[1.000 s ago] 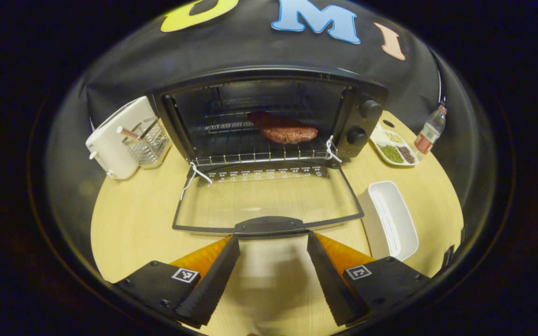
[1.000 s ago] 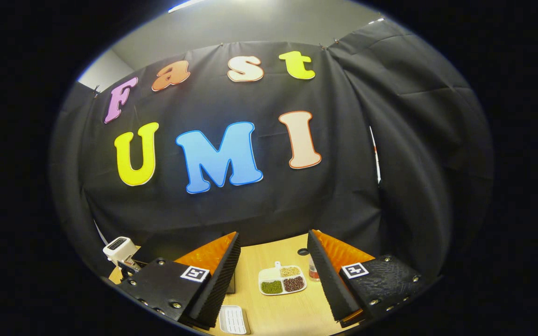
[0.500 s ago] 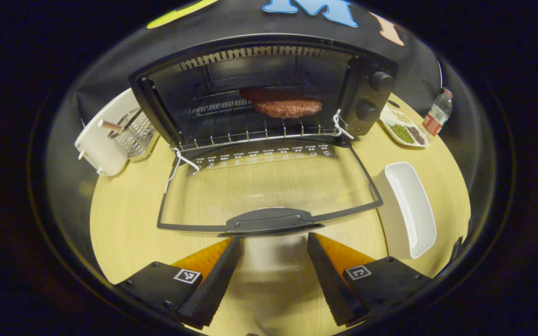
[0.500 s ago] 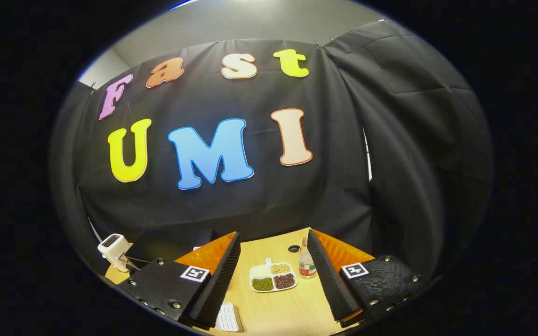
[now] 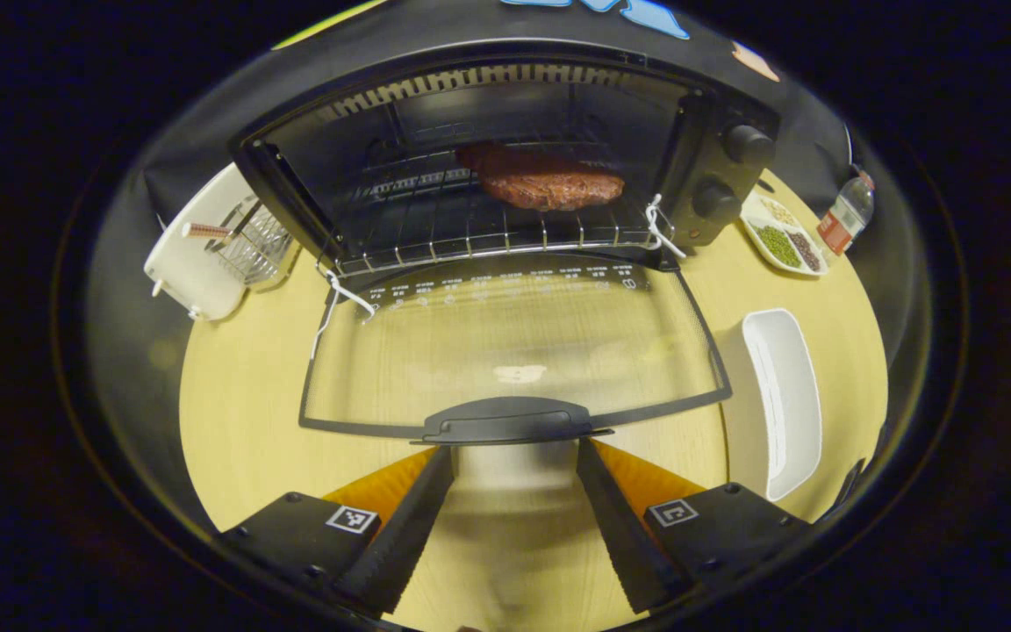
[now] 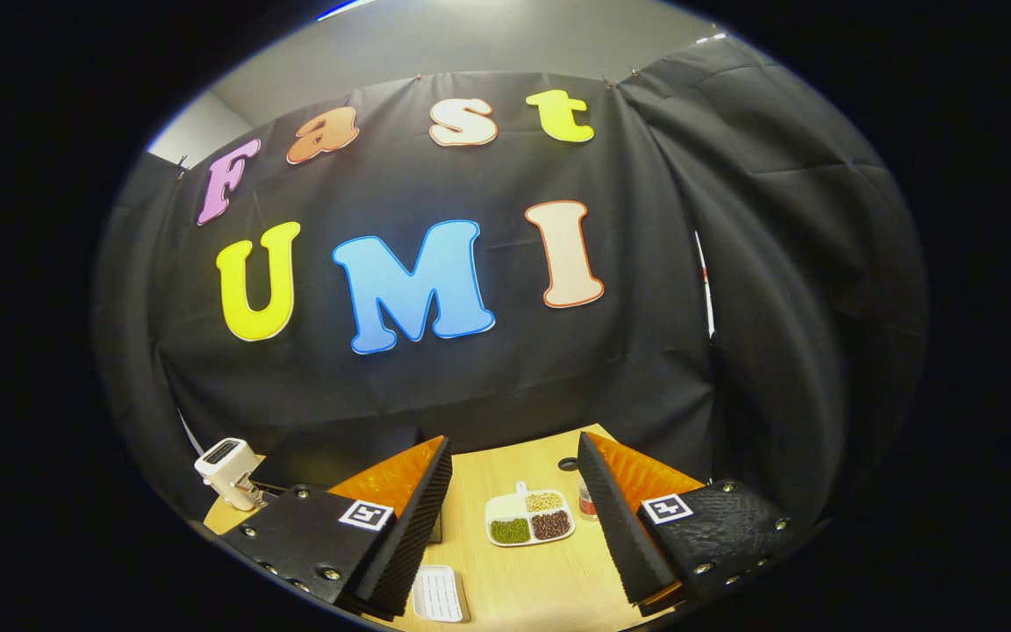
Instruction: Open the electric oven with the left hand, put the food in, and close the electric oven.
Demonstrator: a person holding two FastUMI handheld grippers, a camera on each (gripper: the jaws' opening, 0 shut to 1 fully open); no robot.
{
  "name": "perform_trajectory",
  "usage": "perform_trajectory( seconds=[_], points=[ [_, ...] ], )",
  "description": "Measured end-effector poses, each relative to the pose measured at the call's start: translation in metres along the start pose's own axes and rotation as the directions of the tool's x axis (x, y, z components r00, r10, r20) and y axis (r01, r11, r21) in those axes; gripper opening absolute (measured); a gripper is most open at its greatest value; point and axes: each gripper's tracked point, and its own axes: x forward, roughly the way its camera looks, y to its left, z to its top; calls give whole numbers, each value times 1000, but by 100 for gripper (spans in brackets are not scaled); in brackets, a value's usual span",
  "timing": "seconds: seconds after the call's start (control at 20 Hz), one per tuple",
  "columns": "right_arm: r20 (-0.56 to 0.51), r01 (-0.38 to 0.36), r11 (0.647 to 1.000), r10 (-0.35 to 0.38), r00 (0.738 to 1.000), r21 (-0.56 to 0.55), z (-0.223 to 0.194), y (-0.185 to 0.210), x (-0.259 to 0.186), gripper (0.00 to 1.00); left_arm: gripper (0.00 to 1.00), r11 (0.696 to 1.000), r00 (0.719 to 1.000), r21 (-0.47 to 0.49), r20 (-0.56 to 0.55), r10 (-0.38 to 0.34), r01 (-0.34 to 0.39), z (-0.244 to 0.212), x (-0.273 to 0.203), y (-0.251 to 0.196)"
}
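Two tongs, both with jaws spread and holding nothing; my left gripper (image 5: pixel 512 452) sits just short of the handle (image 5: pixel 505 419) on the lowered oven door (image 5: pixel 514 347); the food (image 5: pixel 552 187) lies on the oven (image 5: pixel 505 149) rack; my right gripper (image 6: pixel 514 448) hangs above the table (image 6: pixel 514 588).

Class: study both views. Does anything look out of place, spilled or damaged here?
Nothing is spilled or broken. One oddity: white cords are tied at the hinges of the oven. Its door lies fully open with the meat on the rack, as expected now.
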Motion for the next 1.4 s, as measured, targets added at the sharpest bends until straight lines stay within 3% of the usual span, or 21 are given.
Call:
perform_trajectory(
  seconds=[0.2, 0.35, 0.4, 0.55, 0.8, 1.1, 1.3, 1.35, 1.4],
  points=[
    [-5, 10, 1000, -10, 1000, 10, -2, -4, 1, 88, 96, 1000, 1000, 31, 5, -4, 3, 5, -4, 2],
    [-13, 13, 1000, -13, 1000, 22, -6, -6, 0, 88, 100, 998, 1000, -61, 15, -21, 22, 8, -6, 1],
    [-13, 13, 1000, -12, 1000, 24, -6, -7, -1, 88, 96, 998, 1000, -61, 4, -24, 25, 5, -6, 2],
    [-16, 13, 1000, -12, 1000, 26, -7, -8, -3, 88, 100, 1000, 1000, -15, 19, -18, 18, 7, -6, 3],
    [-22, 10, 1000, -10, 1000, 19, -9, -7, -4, 88, 96, 999, 1000, -31, 16, -27, 27, 11, -11, 3],
    [-32, 5, 1000, -4, 999, 25, -12, -6, -5, 88, 100, 999, 997, -35, 74, -36, 39, 22, -32, 4],
    [-26, -8, 999, 8, 1000, 31, -8, 2, -2, 88, 97, 997, 992, -46, 118, -51, 56, 32, -48, 5],
    [-21, -10, 1000, 11, 1000, 29, -7, 3, -2, 88, 91, 997, 990, -46, 127, -52, 59, 34, -51, 5],
    [-18, -14, 1000, 15, 1000, 26, -7, 4, -2, 88, 100, 997, 989, -40, 135, -53, 59, 36, -53, 6]
  ],
)
